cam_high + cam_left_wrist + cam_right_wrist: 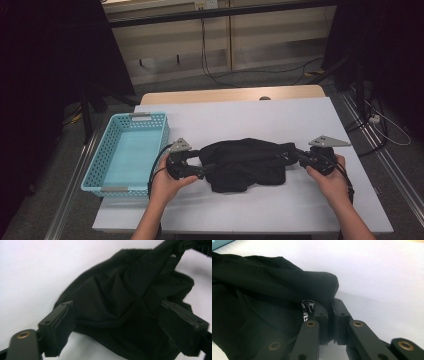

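One black garment (245, 164) lay bunched in the middle of the white table (240, 117), partly gathered into a thick strip running between the two grippers, with a loose flap hanging toward the person. The folding looked, at a guess, about halfway: the cloth was drawn in but still rumpled, and nothing had gone into the light-blue perforated basket (127, 150) standing just beside it at the left edge of the table.

At the garment's right end, the right gripper (331, 322) had its jaws clenched on a fold of fabric near a small white printed logo (307, 310), the pads pressed together with cloth between them. At the left end, the left gripper (125, 327) had its jaws spread wide apart; the garment's dark edge lay between and beyond them, but the pads (63, 325) were not pressing on it, so that end was released.

What seemed left was to retake the left end, finish the fold and flatten it, and perhaps move it to the basket.
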### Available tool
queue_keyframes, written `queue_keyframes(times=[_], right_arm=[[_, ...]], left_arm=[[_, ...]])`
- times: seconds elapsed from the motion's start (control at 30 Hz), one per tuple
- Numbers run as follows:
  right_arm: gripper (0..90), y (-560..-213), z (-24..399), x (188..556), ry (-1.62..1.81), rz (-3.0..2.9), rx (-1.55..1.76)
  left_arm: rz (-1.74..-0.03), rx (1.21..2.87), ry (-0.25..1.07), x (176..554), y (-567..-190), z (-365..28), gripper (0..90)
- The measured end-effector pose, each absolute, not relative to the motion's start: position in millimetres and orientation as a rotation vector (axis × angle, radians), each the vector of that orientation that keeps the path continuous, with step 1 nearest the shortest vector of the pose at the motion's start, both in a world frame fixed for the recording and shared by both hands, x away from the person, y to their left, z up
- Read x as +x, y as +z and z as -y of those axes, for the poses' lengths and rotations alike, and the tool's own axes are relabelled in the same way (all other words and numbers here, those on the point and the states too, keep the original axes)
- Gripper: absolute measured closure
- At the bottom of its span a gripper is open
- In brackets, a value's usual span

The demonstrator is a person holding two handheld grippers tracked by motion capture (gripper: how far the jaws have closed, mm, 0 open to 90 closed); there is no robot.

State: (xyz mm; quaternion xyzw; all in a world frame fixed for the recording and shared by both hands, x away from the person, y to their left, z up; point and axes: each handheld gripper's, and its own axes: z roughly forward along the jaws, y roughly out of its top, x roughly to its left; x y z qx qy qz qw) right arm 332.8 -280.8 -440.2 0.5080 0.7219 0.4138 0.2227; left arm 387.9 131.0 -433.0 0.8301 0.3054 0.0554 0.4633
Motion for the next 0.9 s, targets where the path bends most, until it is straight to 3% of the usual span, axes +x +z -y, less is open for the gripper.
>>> queue_keyframes(times=[0.27, 0.9], right_arm=[[84.2, -440.3, 280.2, 333.1, 1.147, -1.993, 1.402], [83.9, -439.0, 278.0, 332.9, 1.155, -1.997, 1.385]], left_arm=[[-0.751, 2.064, 0.165, 388.6, -438.0, -129.2, 27.4], [-0.753, 2.092, 0.169, 391.1, -432.9, -129.5, 80.0]])
